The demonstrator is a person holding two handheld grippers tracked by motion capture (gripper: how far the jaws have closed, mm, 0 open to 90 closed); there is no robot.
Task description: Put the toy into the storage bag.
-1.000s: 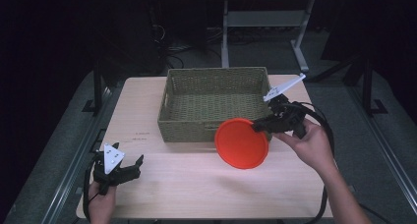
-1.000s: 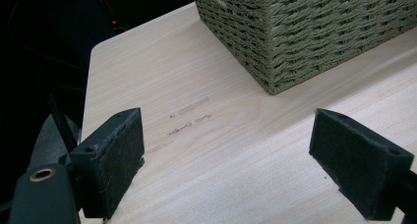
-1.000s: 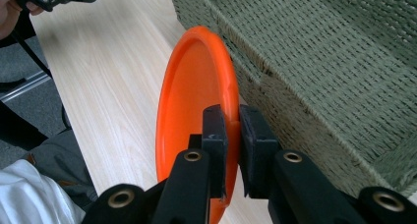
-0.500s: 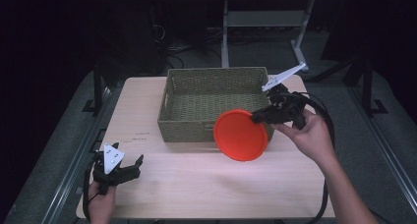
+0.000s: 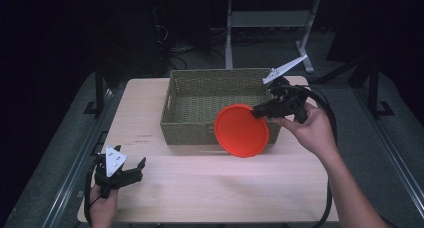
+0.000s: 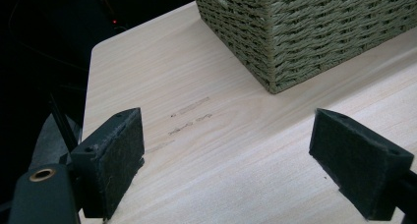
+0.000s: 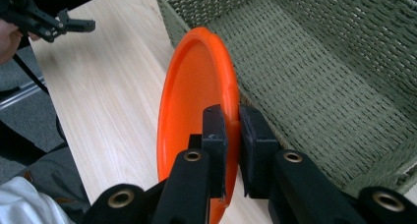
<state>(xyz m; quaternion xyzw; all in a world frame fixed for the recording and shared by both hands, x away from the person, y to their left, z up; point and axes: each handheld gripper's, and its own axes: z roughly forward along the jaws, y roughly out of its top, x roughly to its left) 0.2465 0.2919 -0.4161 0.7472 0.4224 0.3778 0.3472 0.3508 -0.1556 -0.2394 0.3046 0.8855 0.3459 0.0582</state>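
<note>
Round orange plastic plate at frame centre, tilted over the woven olive-green rectangular basket's front rim, pinched at its edge by right gripper. Left gripper lower left over light wooden table, jaws spread.

Right gripper clamped, arm extended forward – left gripper jaws apart, low
</note>
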